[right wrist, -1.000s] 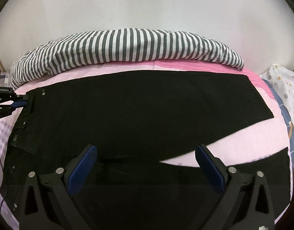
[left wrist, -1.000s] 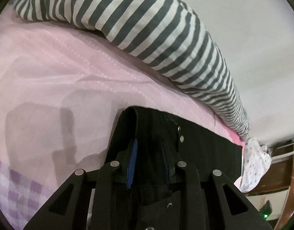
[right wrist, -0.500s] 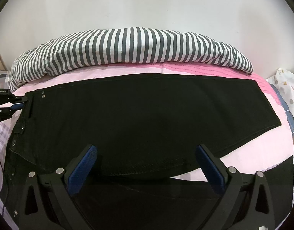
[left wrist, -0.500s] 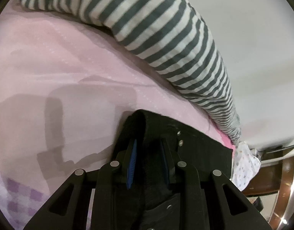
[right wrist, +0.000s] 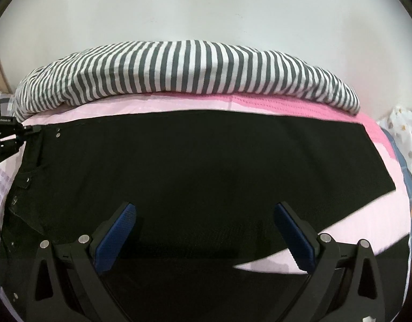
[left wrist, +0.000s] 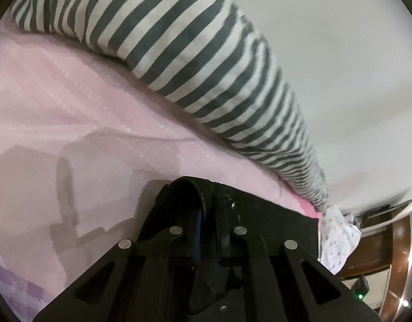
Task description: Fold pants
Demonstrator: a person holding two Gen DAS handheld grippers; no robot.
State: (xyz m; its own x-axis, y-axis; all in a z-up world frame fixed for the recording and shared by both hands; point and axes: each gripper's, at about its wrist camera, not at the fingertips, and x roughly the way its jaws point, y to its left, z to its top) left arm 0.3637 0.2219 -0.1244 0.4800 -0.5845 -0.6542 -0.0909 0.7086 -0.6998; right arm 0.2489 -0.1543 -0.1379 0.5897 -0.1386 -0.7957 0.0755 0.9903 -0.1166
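The black denim-like pants fill mid-frame across the pink bedsheet, soft, floppy, fairly heavy. The left gripper pinches their waistband; the right gripper gapes empty. Best holds: waistband and hems.

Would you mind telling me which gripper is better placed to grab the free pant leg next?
The right gripper: it is open, hovering over the pants near the legs. The left gripper is shut on the waistband, pinning that corner by the striped pillow.
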